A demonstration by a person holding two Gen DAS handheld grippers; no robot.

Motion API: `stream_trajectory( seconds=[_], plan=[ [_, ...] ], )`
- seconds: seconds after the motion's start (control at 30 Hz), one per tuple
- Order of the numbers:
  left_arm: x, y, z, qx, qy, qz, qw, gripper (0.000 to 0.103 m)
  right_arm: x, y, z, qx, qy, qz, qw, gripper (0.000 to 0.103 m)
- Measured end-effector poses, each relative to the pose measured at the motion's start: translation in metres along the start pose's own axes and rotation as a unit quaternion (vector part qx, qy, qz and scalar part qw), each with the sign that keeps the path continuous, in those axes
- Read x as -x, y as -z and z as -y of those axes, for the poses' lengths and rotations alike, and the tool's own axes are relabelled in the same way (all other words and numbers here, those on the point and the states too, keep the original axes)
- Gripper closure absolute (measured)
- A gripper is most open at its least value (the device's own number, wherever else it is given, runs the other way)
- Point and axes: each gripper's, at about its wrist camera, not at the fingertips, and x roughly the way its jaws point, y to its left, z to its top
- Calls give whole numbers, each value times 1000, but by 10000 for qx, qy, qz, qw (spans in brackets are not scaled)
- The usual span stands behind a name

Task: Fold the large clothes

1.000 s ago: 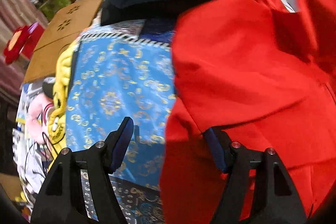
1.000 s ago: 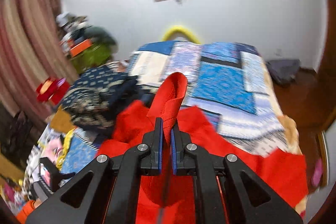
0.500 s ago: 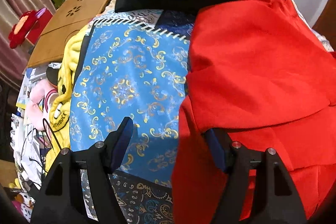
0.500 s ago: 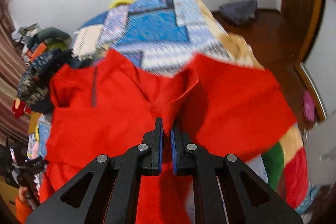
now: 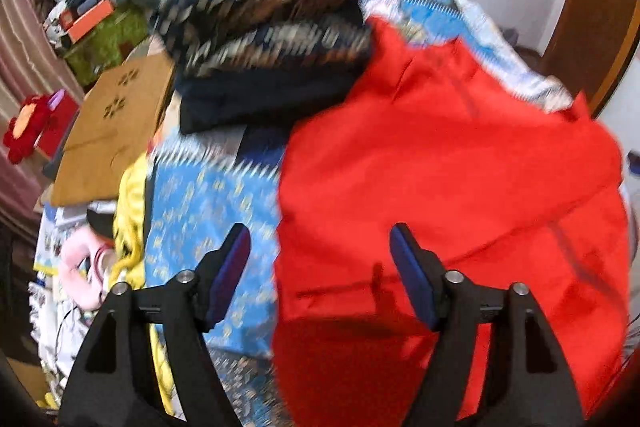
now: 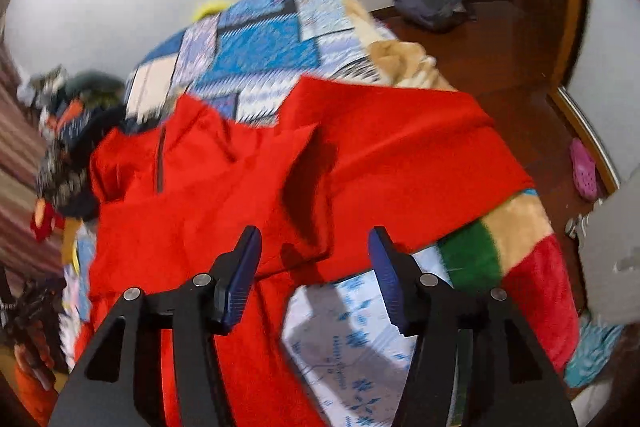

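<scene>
The red garment (image 6: 248, 187) lies spread over the patchwork quilt (image 6: 260, 47) of the bed, its zip collar toward the far left in the right wrist view and 1 flap folded in across the middle, leaving a raised crease. The right gripper (image 6: 314, 267) hangs over that folded flap with its jaws opening and nothing between them; the cloth sits below, free of the pads. The left gripper (image 5: 320, 267) hovers above the garment's left border, where red meets the blue quilt; its jaws are opening too and grasp nothing. A stack of folded dark clothes (image 5: 272, 39) rests just beyond the garment.

Judged from this, 1 side fold is just laid and both hands are letting go. The next move likely calls for picking a fresh edge, perhaps the opposite side or the hem nearest the camera, pinching only 1 layer so the laid flap is not dragged, then carrying it over evenly
</scene>
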Motion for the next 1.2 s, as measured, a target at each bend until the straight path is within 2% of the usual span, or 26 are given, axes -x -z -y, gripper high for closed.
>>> stream_trajectory(
  seconds=[0.1,0.2,0.27,0.37,0.47,0.57,0.6,0.63,0.67,0.73,0.97,1.1,1.2],
  plan=[
    [-2,-23,14,58,223,177,9996,22,-8,-8,32,-531,131,-1,9985,49],
    [-19,-41,33,45,464,110,9989,22,-22,-13,65,-1046,218,-113,9942,49],
    [-36,-49,43,36,611,-37,9981,22,-34,-15,87,-1432,228,-195,9892,49],
    [-66,-54,62,-2,908,-371,9952,22,-49,-16,111,-1946,17,-252,9806,49],
    [-97,-54,78,26,1141,-753,9906,22,-58,-24,119,-2135,42,-116,9769,49],
    [-114,-49,94,-6,1211,-990,9877,22,-65,-36,122,-2152,219,97,9763,49],
    [-119,-46,98,-27,1182,-1037,9876,22,-66,-38,124,-2194,315,169,9750,60],
    [-125,-44,102,-44,1143,-1097,9874,22,-67,-41,126,-2236,470,203,9733,84],
    [-128,-42,104,-54,1095,-1127,9876,22,-66,-44,128,-2323,541,262,9708,92],
    [-129,-37,108,-165,929,-1042,9901,22,-55,-45,132,-2456,371,555,9671,96],
    [-127,-33,109,-194,788,-943,9922,21,25,-50,104,-1900,887,1864,9598,98],
    [-129,-34,111,-261,712,-929,9928,21,54,-55,65,-1198,788,2108,9670,98],
    [-128,-35,111,-277,707,-944,9926,22,67,-65,32,-726,509,2144,9727,98]
  ],
)
